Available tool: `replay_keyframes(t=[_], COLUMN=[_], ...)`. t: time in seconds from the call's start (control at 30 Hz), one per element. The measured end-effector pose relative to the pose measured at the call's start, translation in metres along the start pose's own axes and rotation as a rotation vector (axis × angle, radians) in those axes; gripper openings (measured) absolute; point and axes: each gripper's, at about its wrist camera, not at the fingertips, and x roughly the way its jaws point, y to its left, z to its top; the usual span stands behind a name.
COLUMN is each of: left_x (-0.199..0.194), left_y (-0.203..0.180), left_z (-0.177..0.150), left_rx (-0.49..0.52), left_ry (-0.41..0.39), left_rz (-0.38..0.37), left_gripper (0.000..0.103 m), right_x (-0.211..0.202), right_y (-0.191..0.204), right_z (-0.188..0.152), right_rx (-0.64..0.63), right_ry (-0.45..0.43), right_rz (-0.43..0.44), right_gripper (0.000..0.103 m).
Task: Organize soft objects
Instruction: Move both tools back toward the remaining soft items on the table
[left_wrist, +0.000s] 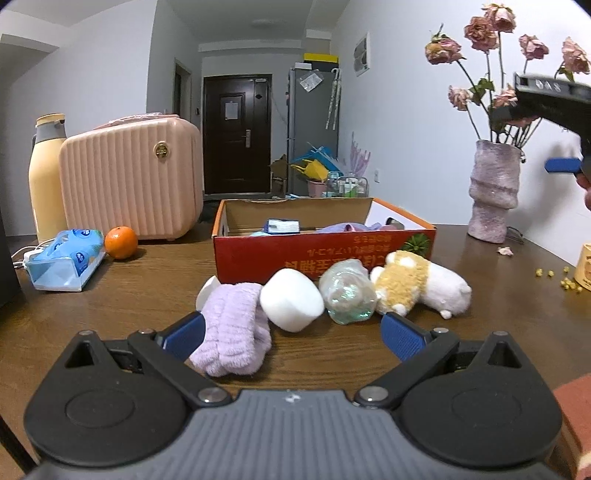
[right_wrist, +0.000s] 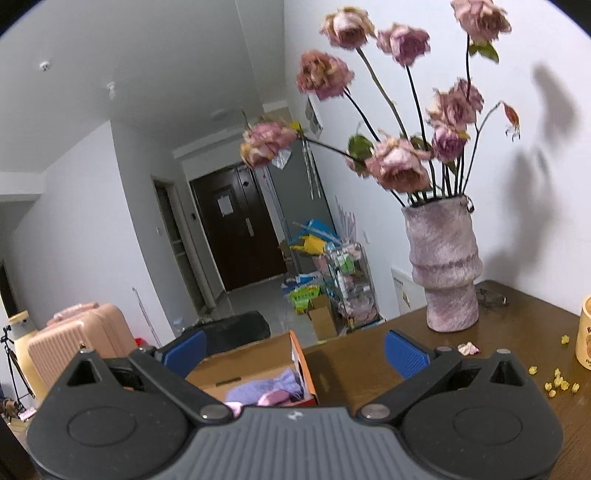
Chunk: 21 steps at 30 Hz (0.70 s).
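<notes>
Now: left gripper (left_wrist: 291, 332) wide open, empty, facing towel (left_wrist: 232, 328) before box (left_wrist: 325, 254) | right gripper (right_wrist: 293, 350) open, empty, above box, apparently after a drop.

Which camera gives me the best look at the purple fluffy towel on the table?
The left wrist view: the purple towel lies in full sight between the open left gripper fingers. The right wrist view misses it, showing only purple fabric inside the box.

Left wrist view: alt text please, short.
The open left gripper sits low over a wooden table, facing a row of a purple cloth, white sponge, clear bottle and plush toy lined up before an open red box. A vase stands right.
</notes>
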Motion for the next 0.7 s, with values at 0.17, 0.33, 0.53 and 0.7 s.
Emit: replay_keyframes(t=[0.17, 0.33, 0.53, 0.7], left_x=[-0.01, -0.018, -0.021, -0.021], left_y=[-0.002, -0.001, -0.006, -0.011], left_z=[-0.002, -0.006, -0.011, -0.013], left_rx=[0.004, 0.001, 0.023, 0.045], left_ry=[0.001, 0.021, 0.056, 0.066], left_rz=[-0.02, -0.046, -0.092, -0.11], left_gripper=[0.103, 0.103, 0.103, 0.103], right_x=[-0.013, -0.022, -0.027, -0.035], right_y=[0.021, 0.038, 0.045, 0.04], right_z=[-0.01, -0.039, -0.073, -0.076], right_rx=[-0.006, -0.042, -0.121, -0.151], right_ry=[-0.051, -0.103, -0.127, -0.128], right_rz=[0.015, -0.007, -0.044, -0.061], right_gripper=[0.103, 0.103, 0.103, 0.103])
